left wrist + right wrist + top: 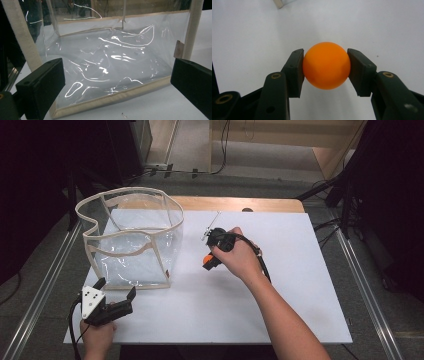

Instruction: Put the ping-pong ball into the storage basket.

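**Orange ball clamped in my right gripper, left gripper parked wide by the clear bag**

Closest to me, at the near left corner of the white table top (pixel 280 310), I have the left gripper (pixel 116 289) resting low in my left hand (pixel 97 337). Its jaws stand well apart with nothing between them. From the left gripper view the two black jaws frame the near wall of the clear bag (pixel 110 65), and the bag's cream-trimmed bottom edge lies just ahead of them; I cannot tell whether the left jaw touches that trim or sits just short of it.

Further in, near the middle of the table, my right hand (pixel 239 257) carries the right gripper (pixel 209 261), pointed down and toward the bag's side. Its jaws are clamped on the orange ball (pixel 326 65): in the right gripper view both pads press against the ball's sides, and the ball hangs over bare white surface. In the high view the ball shows as a small orange patch under my knuckles.

Beyond my left gripper, the bag (pixel 132 237) stands upright on the left half of the table, its mouth open upward and its rim wavy. The ball is to the right of it, near but apart.

At the far edge, a strip of wooden board (pixel 240 203) shows past the white top.
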{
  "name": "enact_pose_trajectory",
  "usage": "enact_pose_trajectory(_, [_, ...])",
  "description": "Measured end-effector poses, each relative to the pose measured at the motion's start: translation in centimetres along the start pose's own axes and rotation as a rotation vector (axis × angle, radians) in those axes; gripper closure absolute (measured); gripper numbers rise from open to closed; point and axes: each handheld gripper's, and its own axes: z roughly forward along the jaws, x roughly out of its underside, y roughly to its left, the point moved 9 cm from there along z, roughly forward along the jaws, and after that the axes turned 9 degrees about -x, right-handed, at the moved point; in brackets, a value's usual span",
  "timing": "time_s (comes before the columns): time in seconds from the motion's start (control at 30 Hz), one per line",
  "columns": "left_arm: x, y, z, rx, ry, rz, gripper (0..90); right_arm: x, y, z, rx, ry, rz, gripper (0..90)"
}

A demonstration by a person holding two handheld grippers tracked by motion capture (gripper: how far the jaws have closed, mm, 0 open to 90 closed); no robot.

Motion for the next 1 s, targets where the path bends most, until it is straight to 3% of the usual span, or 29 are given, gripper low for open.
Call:
enact_pose_trajectory(0.5, [0.0, 0.0, 0.0, -0.002, -0.004, -0.002, 0.0, -1.8, 0.7, -0.1, -0.014, 0.004, -0.020, 48.0])
enact_pose_trajectory(1.0, [0.0, 0.0, 0.0, 0.001, -0.004, -0.001, 0.0, -3.3, 1.2, -1.3, -0.023, -0.003, -0.046, 48.0])
